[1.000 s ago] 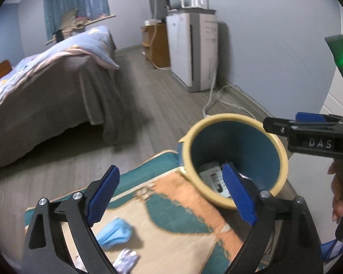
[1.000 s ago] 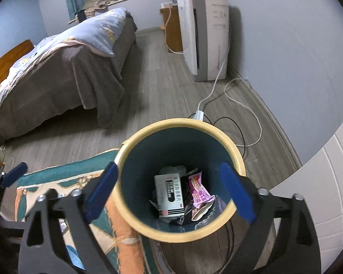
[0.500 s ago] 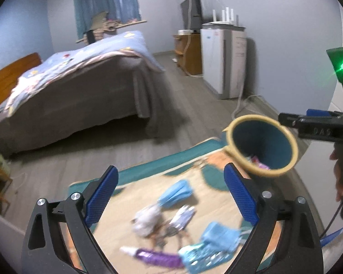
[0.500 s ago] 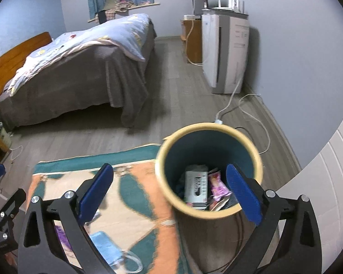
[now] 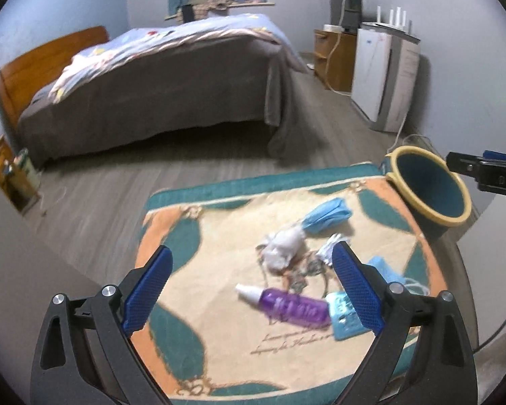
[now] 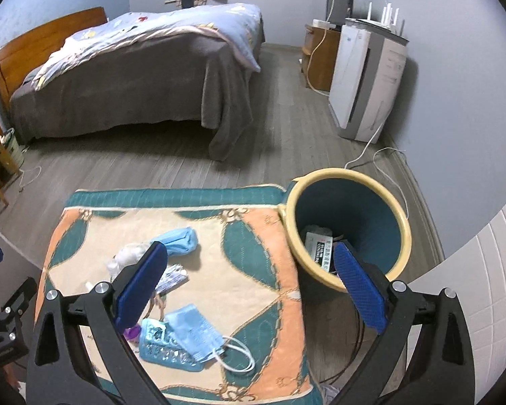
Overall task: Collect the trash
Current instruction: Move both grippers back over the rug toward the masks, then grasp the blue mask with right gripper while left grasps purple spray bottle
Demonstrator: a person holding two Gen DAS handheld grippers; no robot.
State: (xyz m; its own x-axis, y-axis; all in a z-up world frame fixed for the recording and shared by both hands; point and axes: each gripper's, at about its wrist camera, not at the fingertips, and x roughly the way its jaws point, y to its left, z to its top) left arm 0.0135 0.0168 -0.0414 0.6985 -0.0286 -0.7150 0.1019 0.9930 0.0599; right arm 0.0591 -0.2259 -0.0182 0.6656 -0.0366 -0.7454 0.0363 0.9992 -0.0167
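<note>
Trash lies on a patterned rug (image 5: 219, 222): a purple bottle (image 5: 291, 307), a crumpled white tissue (image 5: 281, 248), a rolled blue mask (image 5: 327, 217), a teal blister pack (image 5: 345, 314) and small wrappers. My left gripper (image 5: 251, 290) is open and empty above the pile. The yellow-rimmed teal bin (image 6: 350, 226) stands at the rug's right edge and holds a box (image 6: 317, 248). My right gripper (image 6: 249, 287) is open and empty, between the rug and the bin. A flat blue mask (image 6: 194, 332) and the blister pack (image 6: 165, 346) lie below it.
A bed (image 5: 158, 91) with a brown cover stands behind the rug. A white appliance (image 6: 367, 81) and a wooden cabinet (image 6: 320, 57) stand by the right wall, with cables (image 6: 384, 158) on the floor near the bin. A tiled wall (image 6: 482, 303) is at right.
Both grippers have pulled back and left from the bin. The rug and the trash pile have come into view under them. Both stay open.
</note>
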